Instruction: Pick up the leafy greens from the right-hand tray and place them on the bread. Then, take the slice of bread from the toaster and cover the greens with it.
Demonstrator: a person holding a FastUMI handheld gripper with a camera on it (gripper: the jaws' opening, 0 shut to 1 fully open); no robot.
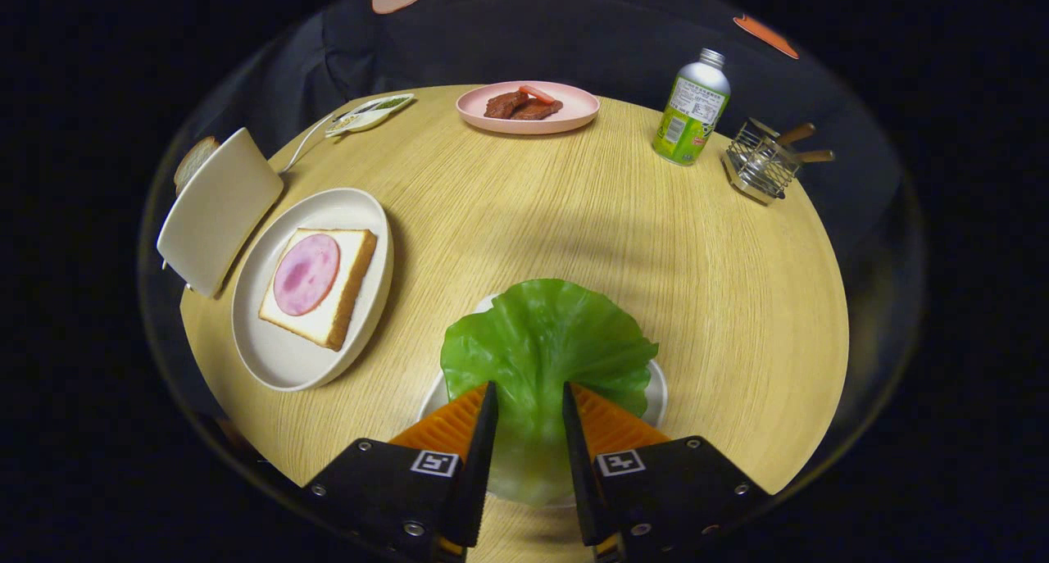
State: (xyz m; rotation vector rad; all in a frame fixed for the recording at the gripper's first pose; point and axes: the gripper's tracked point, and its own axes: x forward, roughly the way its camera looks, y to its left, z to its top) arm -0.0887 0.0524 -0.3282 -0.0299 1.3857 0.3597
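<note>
Gripper view looks down on the leafy greens (545, 342), one broad leaf lying over a small white tray (656, 395) near the counter's (574, 211) front edge. The gripper (529, 399) is partly open, its fingers straddling the leaf's near part; whether they press on it yet I cannot tell, so I count nothing as held. The leaf looks light, thin and limp, likely to fold or slip under a pinch and to tear if dragged, so the thicker pale part near the stem, between the fingers, seems the best place to take hold. It is bright green, smooth and faintly glossy, with a ruffled far edge and veins fanning out from the base. To the left, well apart, the bread (324, 288) lies on a pale plate (283, 358) with a round pink slice on top, and the toaster (217, 211) stands just beyond that plate at the counter's left edge.
</note>
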